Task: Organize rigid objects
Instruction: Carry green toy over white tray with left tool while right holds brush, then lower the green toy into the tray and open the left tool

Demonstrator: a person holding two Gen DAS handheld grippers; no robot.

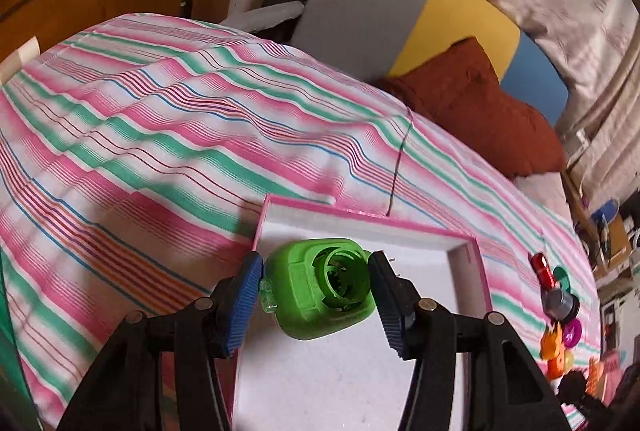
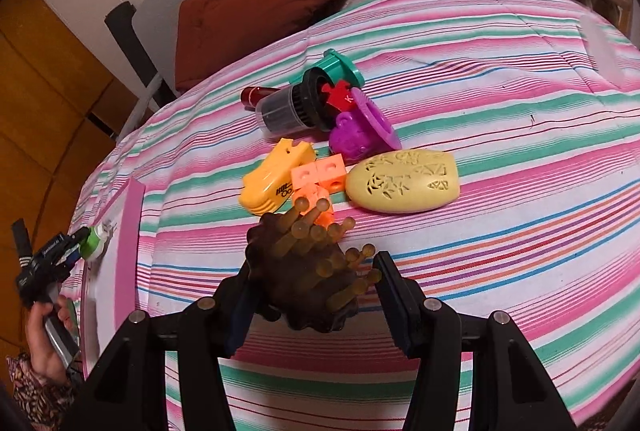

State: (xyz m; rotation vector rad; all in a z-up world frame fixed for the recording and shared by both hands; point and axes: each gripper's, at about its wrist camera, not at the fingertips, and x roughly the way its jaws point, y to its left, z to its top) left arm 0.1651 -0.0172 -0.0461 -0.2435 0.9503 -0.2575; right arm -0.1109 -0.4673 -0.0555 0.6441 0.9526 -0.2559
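A bed covered by a pink, green and white striped sheet [image 1: 168,135] fills both views, with a rust-brown pillow [image 2: 256,7] lying at its far end. On the sheet, a pink-edged white tray [image 1: 400,231] is seen under the left gripper [image 1: 316,285]. That gripper is closed on a green plastic piece [image 1: 320,287], held between its blue pads just above the tray's near corner; both pads are pressed against the piece's sides. In the right wrist view the same gripper and green piece are seen at the left edge, over the tray, with the person's hand [image 2: 46,335] on the handle. The right gripper [image 2: 312,291] is clamped on a dark brown brush [image 2: 304,283] with amber knobbed bristles, the left pad against its body; contact at the right pad cannot be told for sure. Beyond it a pile is spread on the sheet: a pale yellow carved oval case [image 2: 402,181], a yellow clip-like toy [image 2: 276,177], a purple cup [image 2: 362,129], a clear cylinder with a black ribbed ring [image 2: 288,109], a teal lid [image 2: 340,67], orange cubes [image 2: 320,177], a dark red tube [image 2: 256,95] and a small red puzzle piece [image 2: 340,97].
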